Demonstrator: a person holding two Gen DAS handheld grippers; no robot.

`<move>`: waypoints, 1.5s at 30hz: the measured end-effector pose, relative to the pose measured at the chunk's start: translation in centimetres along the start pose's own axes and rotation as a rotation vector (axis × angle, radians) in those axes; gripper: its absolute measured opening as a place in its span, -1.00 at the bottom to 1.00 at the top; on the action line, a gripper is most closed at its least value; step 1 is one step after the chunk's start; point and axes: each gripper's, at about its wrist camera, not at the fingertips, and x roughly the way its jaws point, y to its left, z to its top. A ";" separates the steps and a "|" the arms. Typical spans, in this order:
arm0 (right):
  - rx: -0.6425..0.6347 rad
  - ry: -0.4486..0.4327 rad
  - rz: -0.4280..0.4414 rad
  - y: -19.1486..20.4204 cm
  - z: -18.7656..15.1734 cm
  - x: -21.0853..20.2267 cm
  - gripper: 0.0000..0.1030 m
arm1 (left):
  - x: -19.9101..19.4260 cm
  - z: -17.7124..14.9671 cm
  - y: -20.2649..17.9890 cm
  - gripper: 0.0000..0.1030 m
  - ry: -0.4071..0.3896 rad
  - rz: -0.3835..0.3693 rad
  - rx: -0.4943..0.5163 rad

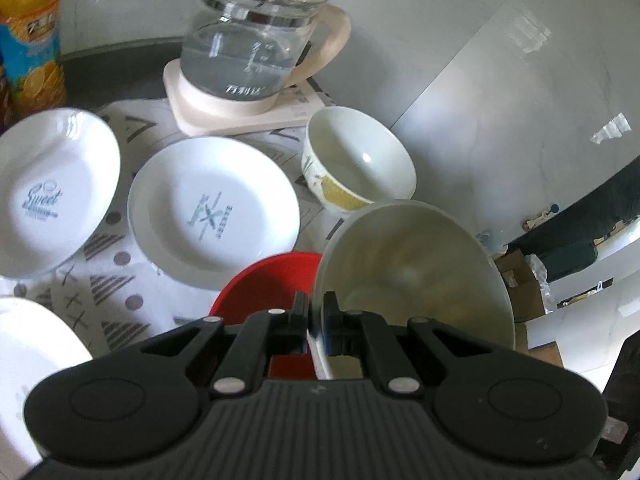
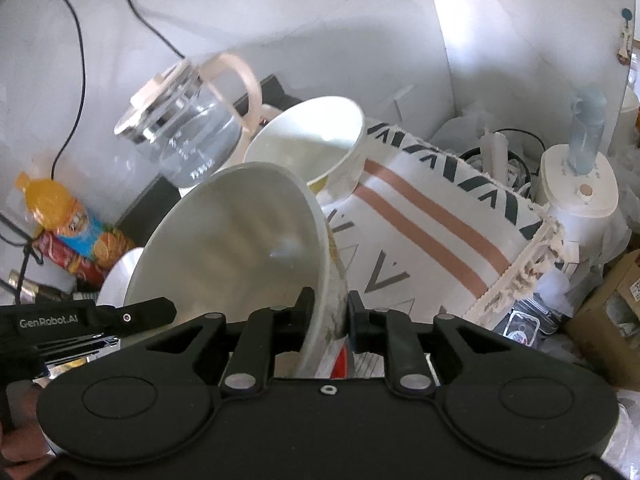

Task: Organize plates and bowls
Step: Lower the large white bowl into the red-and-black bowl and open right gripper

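Step in hand: we judge that we are carrying the large cream ceramic bowl [image 1: 412, 276], tilted on edge, toward the other bowls so that like stacks with like.
Large bowl: near and right in the left wrist view, lifted above the patterned white cloth [image 1: 116, 304]; nothing visible inside it.
Left gripper [image 1: 316, 320]: its jaws are clamped tight on the near rim of the large bowl.
Right gripper [image 2: 330, 312]: its jaws straddle the same bowl's wall with a gap showing on the right side; we read it as letting go, not pressing.
Next move: we think the left gripper alone must level the bowl and lower it onto a partner, either the red bowl [image 1: 268, 284] just under it or the smaller cream bowl with a yellow band [image 1: 356, 160] beyond it; the right gripper needs to back clear first.
Glass kettle with a cream lid [image 1: 256, 40]: far centre on its cream base, partly filled with clear water.
White plates: the one with a crossed print [image 1: 212, 208] sits centre, the one lettered "Sweet" [image 1: 52, 188] to its left; both empty.
Smaller cream bowl: far right, upright, empty.
Red bowl: near centre, mostly hidden; we cannot tell its contents.
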 end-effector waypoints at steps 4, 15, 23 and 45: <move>-0.042 0.015 -0.020 1.0 -0.9 0.3 -0.42 | -0.3 -0.8 0.7 -0.89 0.005 -0.008 -0.022; -0.109 0.058 -0.036 2.7 -2.6 1.1 -0.07 | -0.6 -1.9 2.4 -0.87 0.010 -0.028 -0.072; -0.139 0.053 -0.041 3.2 -2.7 1.1 0.01 | 0.2 -2.3 3.5 -0.86 0.021 -0.014 -0.098; -0.178 0.052 -0.026 1.7 -1.5 1.7 0.00 | 2.3 -2.2 3.4 -0.83 0.053 0.147 -0.068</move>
